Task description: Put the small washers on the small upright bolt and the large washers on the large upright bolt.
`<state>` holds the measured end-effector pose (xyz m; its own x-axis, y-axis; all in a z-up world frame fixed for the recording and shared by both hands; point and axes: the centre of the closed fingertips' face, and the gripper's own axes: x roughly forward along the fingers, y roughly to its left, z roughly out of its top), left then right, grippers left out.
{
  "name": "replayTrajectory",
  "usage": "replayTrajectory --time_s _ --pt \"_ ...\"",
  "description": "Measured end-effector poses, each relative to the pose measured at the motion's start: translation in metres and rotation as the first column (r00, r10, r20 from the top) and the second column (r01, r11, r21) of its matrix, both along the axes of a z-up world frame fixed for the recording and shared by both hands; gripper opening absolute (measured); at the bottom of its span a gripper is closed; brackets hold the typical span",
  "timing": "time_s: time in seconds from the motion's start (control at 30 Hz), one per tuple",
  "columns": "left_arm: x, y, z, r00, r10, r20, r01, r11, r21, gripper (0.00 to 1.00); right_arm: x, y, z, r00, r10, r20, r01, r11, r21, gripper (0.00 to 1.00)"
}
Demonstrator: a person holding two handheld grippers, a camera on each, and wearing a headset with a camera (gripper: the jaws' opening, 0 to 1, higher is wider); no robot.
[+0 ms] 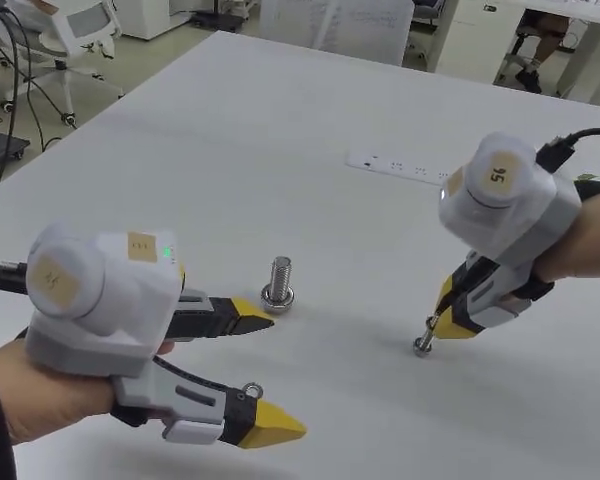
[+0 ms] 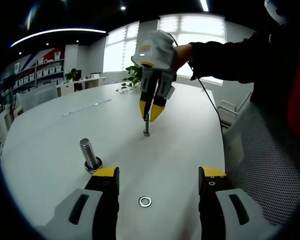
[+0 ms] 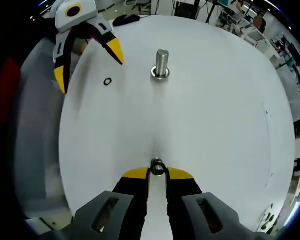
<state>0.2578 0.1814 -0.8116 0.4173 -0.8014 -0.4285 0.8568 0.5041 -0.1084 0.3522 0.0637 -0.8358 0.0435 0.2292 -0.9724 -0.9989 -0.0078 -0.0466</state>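
The large upright bolt (image 1: 279, 283) stands mid-table with washers around its base; it is also in the left gripper view (image 2: 90, 154) and the right gripper view (image 3: 161, 64). My left gripper (image 1: 263, 368) is open just in front of it, and one loose washer (image 1: 252, 390) (image 2: 145, 201) (image 3: 107, 81) lies on the table between its jaws. The small upright bolt (image 1: 423, 340) (image 2: 147, 126) stands to the right. My right gripper (image 1: 442, 325) (image 3: 157, 172) points down at its top, jaws closed on a small washer (image 3: 157, 166) there.
The white table (image 1: 280, 150) stretches away behind the bolts. A flat white power strip (image 1: 400, 167) lies at the back right. Office chairs and cables stand on the floor beyond the left edge. A person's sleeve (image 2: 230, 50) shows behind the right gripper (image 2: 149, 116).
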Motion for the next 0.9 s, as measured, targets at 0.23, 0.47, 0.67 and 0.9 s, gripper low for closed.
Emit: replayTrajectory --time_s 0.23,0.47,0.67,0.9 --pt "0.0 0.001 -0.001 1.0 0.004 -0.002 -0.004 1.0 0.001 0.63 0.001 0.0 -0.015 1.0 -0.01 -0.022 0.01 1.0 0.0 0.14" --pt "0.0 0.001 -0.002 1.0 0.006 -0.005 -0.006 1.0 0.003 0.63 -0.001 -0.001 -0.021 0.999 -0.02 -0.034 0.02 1.0 -0.002 0.13" --pt "-0.001 0.002 -0.002 1.0 0.006 -0.008 -0.006 1.0 0.004 0.63 -0.002 -0.001 -0.024 0.999 -0.029 -0.04 0.029 1.0 0.0 0.14" --pt "-0.001 0.002 -0.002 1.0 0.007 -0.009 -0.006 1.0 0.004 0.63 -0.003 -0.001 -0.024 0.999 -0.031 -0.038 0.032 0.999 0.005 0.14"
